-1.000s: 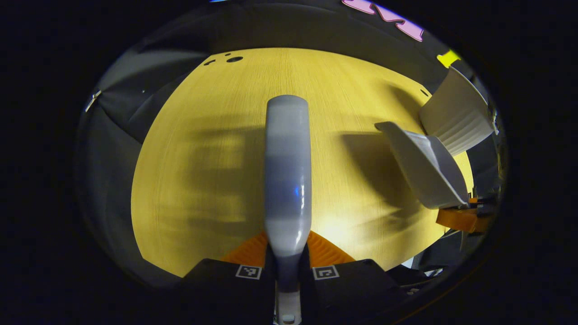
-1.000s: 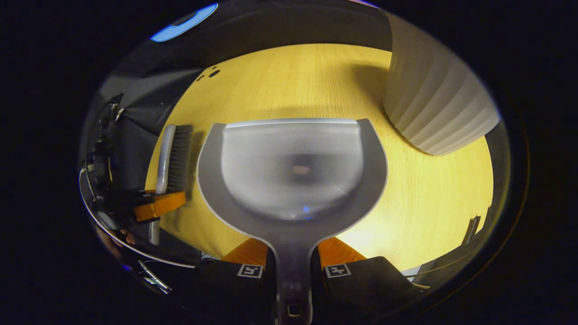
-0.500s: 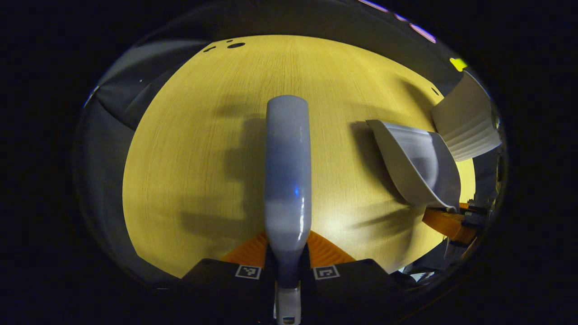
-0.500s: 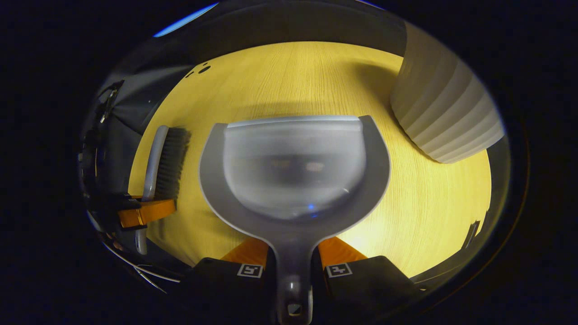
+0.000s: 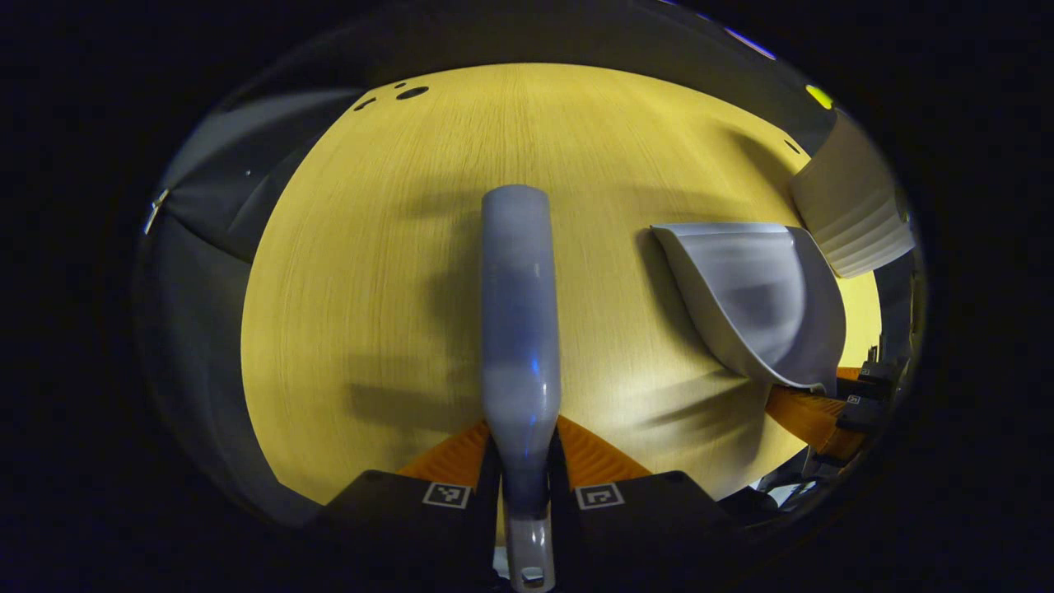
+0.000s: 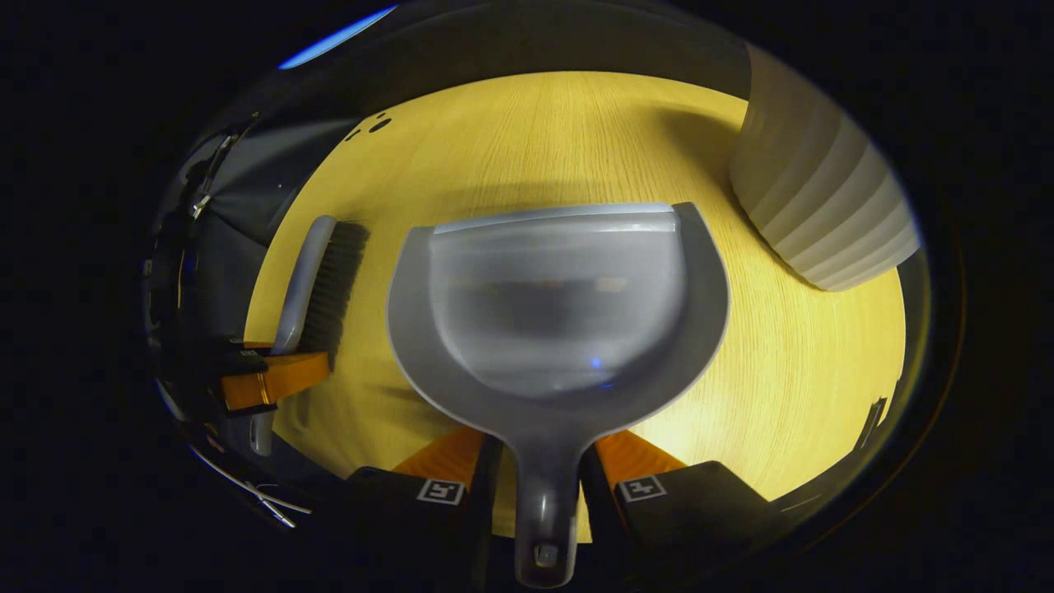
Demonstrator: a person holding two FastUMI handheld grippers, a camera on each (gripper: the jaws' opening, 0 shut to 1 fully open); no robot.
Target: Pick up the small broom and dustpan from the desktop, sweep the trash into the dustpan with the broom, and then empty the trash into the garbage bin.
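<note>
Tipping flatter now, dustpan (image 6: 560,305) in right gripper (image 6: 547,473); left gripper (image 5: 523,461) squeezing broom (image 5: 517,313). Nearing bin (image 6: 823,206) by tabletop (image 6: 807,371) edge, dumping next probably.

black claw (image 5: 523,478) housings, square coded tags, perhaps cables

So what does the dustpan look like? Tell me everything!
The dustpan is grey, smooth plastic, with a rounded scoop, a flat front lip and a short handle with a small hole at its end. The right gripper clamps the handle. It hangs over the wooden desktop, beside the ribbed white garbage bin.
</note>
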